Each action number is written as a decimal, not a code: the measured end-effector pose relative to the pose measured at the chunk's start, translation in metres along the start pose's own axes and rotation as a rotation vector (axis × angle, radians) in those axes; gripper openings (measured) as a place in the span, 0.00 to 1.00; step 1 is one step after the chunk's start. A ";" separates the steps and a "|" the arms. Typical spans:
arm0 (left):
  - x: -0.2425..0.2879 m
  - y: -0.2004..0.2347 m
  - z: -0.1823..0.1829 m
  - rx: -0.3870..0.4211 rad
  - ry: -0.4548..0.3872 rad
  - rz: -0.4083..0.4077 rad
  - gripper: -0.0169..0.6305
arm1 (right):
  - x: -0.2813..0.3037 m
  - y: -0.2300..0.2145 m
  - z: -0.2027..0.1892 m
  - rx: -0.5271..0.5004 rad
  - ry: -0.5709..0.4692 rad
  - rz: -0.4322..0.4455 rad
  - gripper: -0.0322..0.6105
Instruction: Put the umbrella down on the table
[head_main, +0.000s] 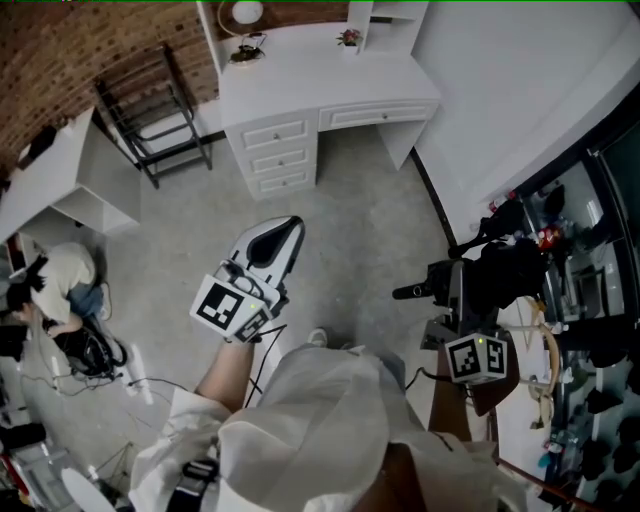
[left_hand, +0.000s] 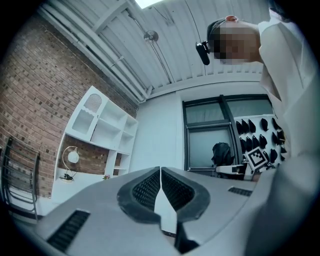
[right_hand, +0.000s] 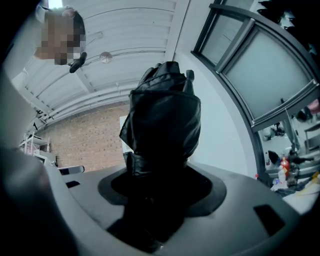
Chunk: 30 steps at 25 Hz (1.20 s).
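A black folded umbrella (right_hand: 162, 110) stands up between the jaws of my right gripper (right_hand: 160, 187), which is shut on it. In the head view the umbrella (head_main: 490, 270) is a dark bundle at the right, with a thin end (head_main: 408, 292) pointing left, ahead of the right gripper (head_main: 468, 305) and its marker cube (head_main: 477, 358). My left gripper (head_main: 285, 230) is held over the floor at mid-frame; its ribbed pads (left_hand: 150, 187) meet in a line, so the left gripper (left_hand: 160, 172) is shut and empty.
A white desk with drawers (head_main: 320, 80) stands ahead against the wall, with a black folding chair (head_main: 150, 120) to its left. Another white table (head_main: 45, 175) is at far left. Cluttered shelves and a surface with wooden items (head_main: 545, 365) fill the right edge. Cables (head_main: 95, 360) lie on the floor.
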<state>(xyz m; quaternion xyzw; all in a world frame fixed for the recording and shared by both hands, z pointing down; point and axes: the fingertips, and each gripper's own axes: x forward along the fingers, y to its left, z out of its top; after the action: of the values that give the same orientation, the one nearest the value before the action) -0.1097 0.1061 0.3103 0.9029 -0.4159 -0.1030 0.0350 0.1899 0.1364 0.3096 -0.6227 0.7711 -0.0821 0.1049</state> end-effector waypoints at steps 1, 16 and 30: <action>0.003 0.003 -0.002 -0.003 0.003 0.000 0.07 | 0.004 -0.001 -0.001 0.001 0.002 -0.001 0.47; 0.098 0.054 -0.011 0.014 0.004 0.035 0.07 | 0.112 -0.048 -0.007 0.020 0.004 0.049 0.47; 0.292 0.114 -0.024 0.033 0.018 0.042 0.07 | 0.289 -0.145 0.006 0.043 0.041 0.111 0.47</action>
<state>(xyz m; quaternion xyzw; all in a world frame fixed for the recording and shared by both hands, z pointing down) -0.0048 -0.1904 0.3047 0.8953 -0.4362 -0.0870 0.0258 0.2695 -0.1762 0.3236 -0.5746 0.8046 -0.1052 0.1068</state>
